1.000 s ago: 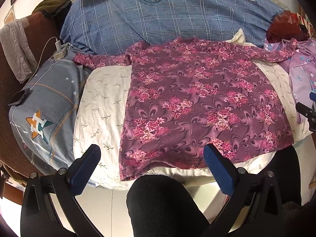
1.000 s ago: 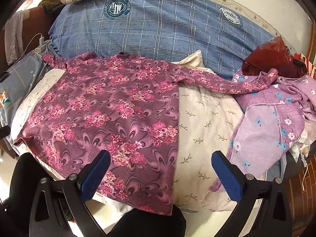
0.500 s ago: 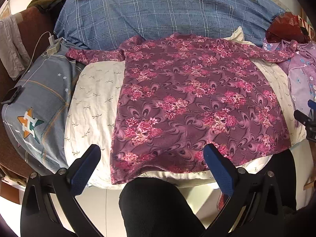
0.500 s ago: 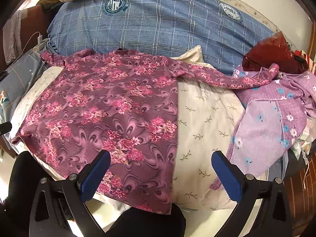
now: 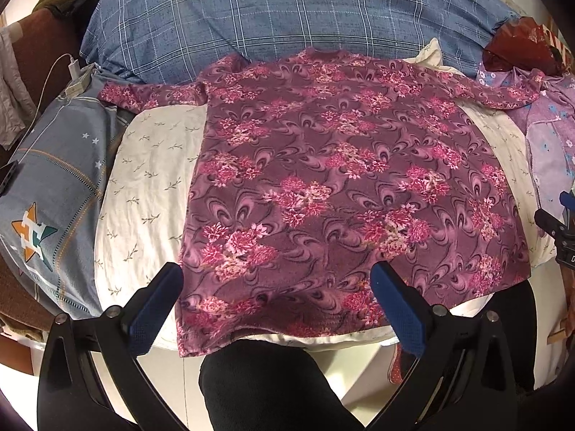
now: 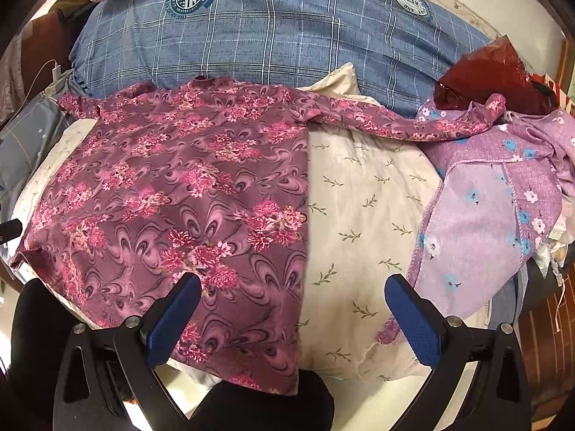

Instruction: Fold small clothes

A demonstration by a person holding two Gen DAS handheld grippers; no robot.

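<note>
A purple-pink floral long-sleeved top (image 5: pixel 334 186) lies spread flat, front down the bed, on a cream leaf-print sheet (image 5: pixel 151 179); it also shows in the right wrist view (image 6: pixel 187 194). Its sleeves stretch out to both sides. My left gripper (image 5: pixel 276 309) is open and empty, above the hem near the bed's front edge. My right gripper (image 6: pixel 293 312) is open and empty, above the top's right hem corner and bare sheet (image 6: pixel 359 215). Part of the right gripper shows at the right edge of the left wrist view (image 5: pixel 560 226).
A blue plaid quilt (image 5: pixel 287 18) lies behind the top. A lilac floral garment (image 6: pixel 496 208) and a dark red bag (image 6: pixel 492 72) are at the right. A grey pillow (image 5: pixel 54 186), a charger (image 5: pixel 77 79) and a phone are at the left. A black-clad knee (image 5: pixel 266 380) is below.
Both grippers have moved forward and a little lower toward the top, which now looks larger. The left view shifted so the top sits more to the centre. Jaws stay open.
</note>
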